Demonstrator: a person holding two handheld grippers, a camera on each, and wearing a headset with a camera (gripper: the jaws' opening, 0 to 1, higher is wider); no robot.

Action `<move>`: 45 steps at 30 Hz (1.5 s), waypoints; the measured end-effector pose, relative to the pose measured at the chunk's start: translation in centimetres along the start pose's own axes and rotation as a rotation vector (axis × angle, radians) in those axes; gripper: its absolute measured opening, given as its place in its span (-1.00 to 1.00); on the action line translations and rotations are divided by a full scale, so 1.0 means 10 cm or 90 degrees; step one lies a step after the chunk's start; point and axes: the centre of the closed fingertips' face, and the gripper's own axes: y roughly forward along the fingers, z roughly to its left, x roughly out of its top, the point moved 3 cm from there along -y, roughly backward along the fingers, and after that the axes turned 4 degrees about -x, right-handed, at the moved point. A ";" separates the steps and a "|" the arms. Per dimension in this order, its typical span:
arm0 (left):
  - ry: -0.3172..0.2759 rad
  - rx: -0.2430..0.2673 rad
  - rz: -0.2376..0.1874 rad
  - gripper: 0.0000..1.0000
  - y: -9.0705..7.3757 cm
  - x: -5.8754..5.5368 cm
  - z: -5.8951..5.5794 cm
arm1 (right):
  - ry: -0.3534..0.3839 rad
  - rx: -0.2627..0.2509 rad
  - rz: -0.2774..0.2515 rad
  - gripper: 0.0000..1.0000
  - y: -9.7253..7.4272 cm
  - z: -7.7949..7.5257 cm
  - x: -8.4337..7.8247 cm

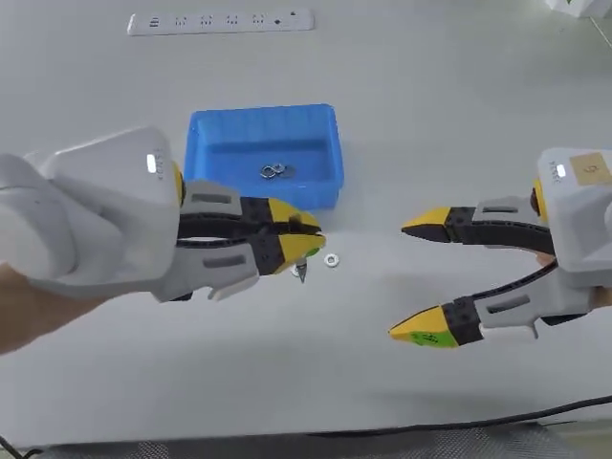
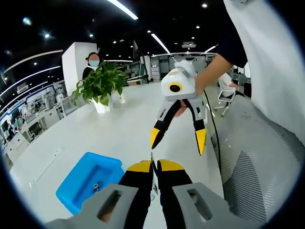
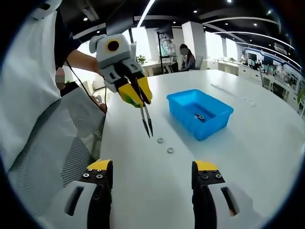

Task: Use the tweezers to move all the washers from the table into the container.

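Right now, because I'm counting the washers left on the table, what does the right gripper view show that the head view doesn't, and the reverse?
The right gripper view adds two loose washers lying apart on the table below the tweezers tips, and a mesh chair. The head view adds a power strip beyond the container; there one loose washer is plain. Shared: the blue container with collected washers inside, the left gripper shut on the tweezers, and the right gripper open.
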 end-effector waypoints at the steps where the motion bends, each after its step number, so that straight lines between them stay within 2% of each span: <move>1: 0.001 -0.002 0.002 -0.86 0.00 0.00 0.00 | 0.000 0.000 0.001 0.39 0.01 0.00 -0.01; 5: 0.018 -0.008 0.006 -0.86 0.01 0.01 0.01 | -0.009 -0.008 0.005 0.48 0.04 -0.03 -0.03; 11: 0.037 -0.021 0.016 -0.86 0.07 -0.01 0.05 | 0.003 -0.008 -0.008 0.48 0.05 -0.02 -0.02; 18: 0.052 -0.024 0.020 -0.86 0.11 -0.03 0.09 | 0.011 -0.001 -0.001 0.48 0.05 -0.01 -0.10; 20: 0.068 -0.032 0.031 -0.86 0.12 -0.06 0.07 | 0.012 0.001 0.001 0.48 0.06 -0.01 -0.11; 28: 0.072 -0.038 0.045 -0.86 0.12 -0.15 0.04 | 0.017 0.008 0.002 0.47 0.11 0.00 -0.12; 33: 0.066 -0.032 0.035 -0.86 0.12 -0.14 0.05 | 0.025 0.009 0.003 0.47 0.11 0.01 -0.14; 42: 0.072 -0.035 0.044 -0.86 0.15 -0.20 0.06 | 0.035 0.011 0.005 0.46 0.11 0.04 -0.18; 45: 0.065 -0.032 0.038 -0.86 0.16 -0.20 0.07 | 0.037 0.010 0.006 0.46 0.11 0.04 -0.18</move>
